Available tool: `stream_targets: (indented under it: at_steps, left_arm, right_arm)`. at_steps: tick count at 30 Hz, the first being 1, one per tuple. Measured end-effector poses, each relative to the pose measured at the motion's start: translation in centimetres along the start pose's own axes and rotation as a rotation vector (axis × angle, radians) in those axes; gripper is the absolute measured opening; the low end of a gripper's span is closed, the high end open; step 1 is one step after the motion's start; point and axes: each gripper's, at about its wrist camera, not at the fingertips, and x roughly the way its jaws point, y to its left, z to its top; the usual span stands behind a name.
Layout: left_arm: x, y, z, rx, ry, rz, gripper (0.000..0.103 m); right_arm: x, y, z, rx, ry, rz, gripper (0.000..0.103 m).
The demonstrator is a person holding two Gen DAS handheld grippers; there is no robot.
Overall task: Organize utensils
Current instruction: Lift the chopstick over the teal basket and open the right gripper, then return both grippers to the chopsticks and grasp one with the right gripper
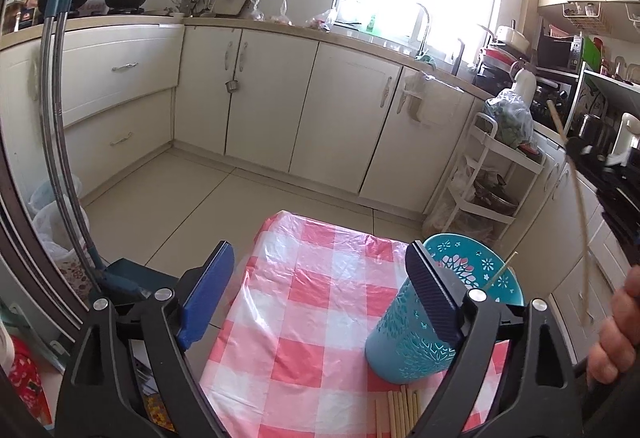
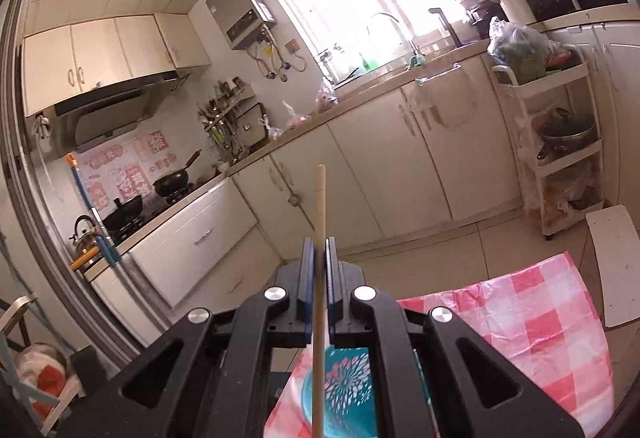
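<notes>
My left gripper (image 1: 320, 258) stands open over the pink checked tablecloth (image 1: 304, 318), with nothing pressed between its blue fingers (image 1: 208, 294). A teal perforated utensil holder (image 1: 404, 342) stands upright right behind its right finger; a thin stick (image 1: 500, 274) leans inside the holder. Several wooden chopsticks (image 1: 396, 414) lie on the cloth in front of the holder. My right gripper (image 2: 319, 250) is shut on one wooden chopstick (image 2: 320, 205), raised above the holder (image 2: 344, 390). In the left wrist view the right gripper (image 1: 600, 165) and its chopstick (image 1: 580, 205) show at the right edge.
A mop with a metal pole (image 1: 60, 117) leans at the left, with plastic bags (image 1: 52, 230) on the floor beside it. A white trolley (image 1: 492, 165) with pots and a bag of greens stands at the right. Cabinets (image 1: 280, 97) line the far wall. A person's hand (image 1: 616, 334) shows at the lower right.
</notes>
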Motion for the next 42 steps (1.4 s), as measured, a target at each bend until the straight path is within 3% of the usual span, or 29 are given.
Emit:
stream_targets:
  at_steps: [3, 6, 14, 16, 24, 29, 32, 36, 39, 42]
  left_arm:
    - [0.0, -0.3, -0.1, 0.012, 0.000, -0.005, 0.085]
    - [-0.1, -0.3, 0.1, 0.012, 0.000, -0.010, 0.086]
    - [0.0, 0.3, 0.2, -0.024, 0.013, -0.014, 0.088]
    - [0.1, 0.2, 0.2, -0.019, 0.015, -0.010, 0.088]
    - [0.3, 0.1, 0.0, -0.011, 0.020, 0.003, 0.090]
    - [0.5, 0.3, -0.3, -0.004, 0.037, 0.015, 0.091]
    - [0.8, 0.3, -0.6, 0.001, 0.055, 0.023, 0.091]
    - [1.1, 0.0, -1.3, 0.030, 0.086, 0.037, 0.091]
    - [1.5, -0.4, -2.3, 0.080, 0.129, 0.054, 0.091]
    - [1.7, -0.6, -4.0, 0.133, 0.182, 0.073, 0.092]
  right_arm:
    - [1.9, -0.6, -1.0, -0.002, -0.023, -0.070, 0.006]
    - [3.9, -1.3, -2.2, -0.009, 0.018, -0.119, 0.006]
    - [4.9, -1.7, -4.6, -0.064, 0.116, -0.134, 0.006]
    - [4.6, -1.6, -4.4, -0.068, 0.121, -0.134, 0.010]
    - [-0.5, -0.5, -3.1, -0.110, 0.074, -0.104, 0.022]
    - [-5.9, 0.5, -5.2, -0.166, 0.054, -0.105, 0.035]
    - [-7.7, 0.4, -8.5, -0.203, 0.118, -0.132, 0.035]
    - [-6.8, -1.4, -14.4, -0.200, 0.317, -0.181, 0.035]
    - [-4.8, -3.0, -18.1, -0.185, 0.451, -0.210, 0.026]
    - [-2.6, -3.9, -19.8, -0.162, 0.526, -0.225, 0.021]
